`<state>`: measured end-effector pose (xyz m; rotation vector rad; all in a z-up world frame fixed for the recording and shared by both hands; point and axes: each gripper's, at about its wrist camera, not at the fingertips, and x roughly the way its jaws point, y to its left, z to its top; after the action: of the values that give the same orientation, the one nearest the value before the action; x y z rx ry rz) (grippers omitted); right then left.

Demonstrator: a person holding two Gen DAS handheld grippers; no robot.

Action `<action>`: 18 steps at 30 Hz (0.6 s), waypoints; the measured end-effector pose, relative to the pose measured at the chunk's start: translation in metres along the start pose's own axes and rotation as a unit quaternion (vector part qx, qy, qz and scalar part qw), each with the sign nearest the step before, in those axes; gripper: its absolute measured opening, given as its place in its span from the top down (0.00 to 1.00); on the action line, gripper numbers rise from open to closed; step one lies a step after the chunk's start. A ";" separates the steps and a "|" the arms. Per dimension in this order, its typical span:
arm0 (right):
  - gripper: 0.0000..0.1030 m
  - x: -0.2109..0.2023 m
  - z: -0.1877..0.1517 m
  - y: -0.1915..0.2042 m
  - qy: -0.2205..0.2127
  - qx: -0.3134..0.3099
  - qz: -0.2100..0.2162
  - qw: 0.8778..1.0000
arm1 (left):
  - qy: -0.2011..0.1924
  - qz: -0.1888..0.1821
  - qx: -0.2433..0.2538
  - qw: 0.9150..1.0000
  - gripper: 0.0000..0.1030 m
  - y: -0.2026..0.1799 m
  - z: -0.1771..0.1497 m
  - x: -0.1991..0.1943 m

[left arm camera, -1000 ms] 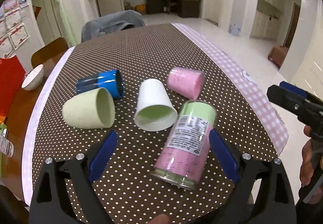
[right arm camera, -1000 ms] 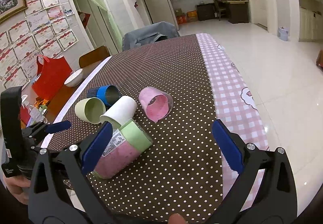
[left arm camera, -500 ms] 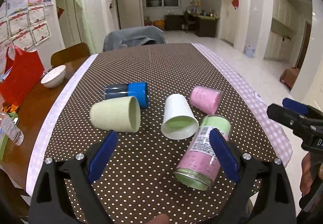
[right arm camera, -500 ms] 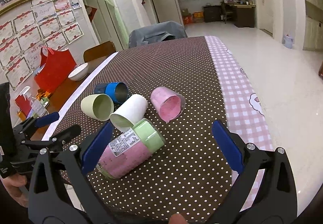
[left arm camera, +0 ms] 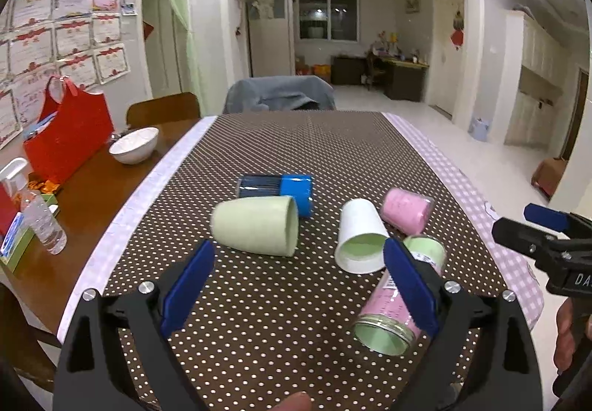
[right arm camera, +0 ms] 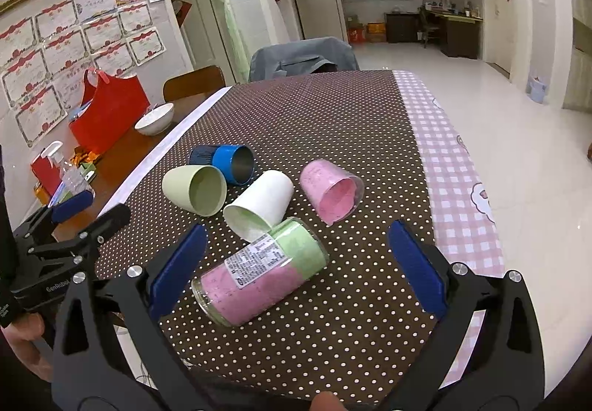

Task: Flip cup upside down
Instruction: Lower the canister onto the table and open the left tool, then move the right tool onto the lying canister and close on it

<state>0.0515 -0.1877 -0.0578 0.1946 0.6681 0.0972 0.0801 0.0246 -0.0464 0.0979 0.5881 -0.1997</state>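
Several cups lie on their sides on the dotted brown tablecloth (left arm camera: 296, 318): a pale green cup (left arm camera: 255, 226) (right arm camera: 194, 191), a blue cup (left arm camera: 281, 189) (right arm camera: 225, 161), a white cup (left arm camera: 360, 237) (right arm camera: 261, 204), a pink cup (left arm camera: 407, 209) (right arm camera: 331, 194), and a pink-and-green glass jar (left arm camera: 396, 303) (right arm camera: 259, 272). My left gripper (left arm camera: 296, 285) is open and empty above the near table edge. My right gripper (right arm camera: 296, 266) is open and empty, with the jar seen between its fingers.
A white bowl (left arm camera: 134, 144), a red bag (left arm camera: 68, 133) and a plastic bottle (left arm camera: 42, 222) stand on the wooden table at the left. A chair with a grey cloth (left arm camera: 279, 93) stands at the far end. The pink checked table edge (right arm camera: 451, 167) runs along the right.
Both grippers have drawn back and tilted up, so the cups sit lower and farther in view. Both stay open. The cups have not moved.
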 end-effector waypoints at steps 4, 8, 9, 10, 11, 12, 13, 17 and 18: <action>0.06 0.005 0.000 0.006 0.013 -0.002 0.007 1.000 | -0.014 0.016 -0.007 1.000 0.12 0.007 -0.003 -0.007; 0.06 0.013 -0.001 0.010 0.033 0.002 0.010 0.999 | -0.021 0.023 -0.019 0.999 0.12 0.016 -0.008 -0.009; 0.06 0.017 -0.001 0.010 0.040 0.005 0.009 0.999 | -0.021 0.024 -0.022 0.999 0.12 0.018 -0.009 -0.009; 0.06 0.018 -0.002 0.009 0.045 0.008 0.010 0.999 | -0.022 0.026 -0.025 0.999 0.12 0.020 -0.010 -0.008; 0.06 0.021 -0.003 0.009 0.052 0.013 0.013 0.998 | -0.022 0.028 -0.027 0.999 0.12 0.022 -0.012 -0.007; 0.06 0.024 -0.003 0.009 0.058 0.018 0.017 0.998 | -0.022 0.030 -0.029 0.999 0.12 0.025 -0.013 -0.007; 0.06 0.027 -0.004 0.008 0.068 0.026 0.021 0.997 | -0.022 0.032 -0.030 0.999 0.12 0.026 -0.014 -0.006; 0.06 0.043 -0.009 0.006 0.108 0.060 0.049 0.991 | -0.020 0.037 -0.035 0.999 0.12 0.033 -0.020 -0.004; 0.06 0.046 -0.010 0.006 0.115 0.067 0.054 0.990 | -0.020 0.036 -0.037 0.998 0.12 0.034 -0.021 -0.003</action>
<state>0.0810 -0.1735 -0.0914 0.3530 0.8953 0.1810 0.0733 0.0617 -0.0608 0.0437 0.5503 -0.1094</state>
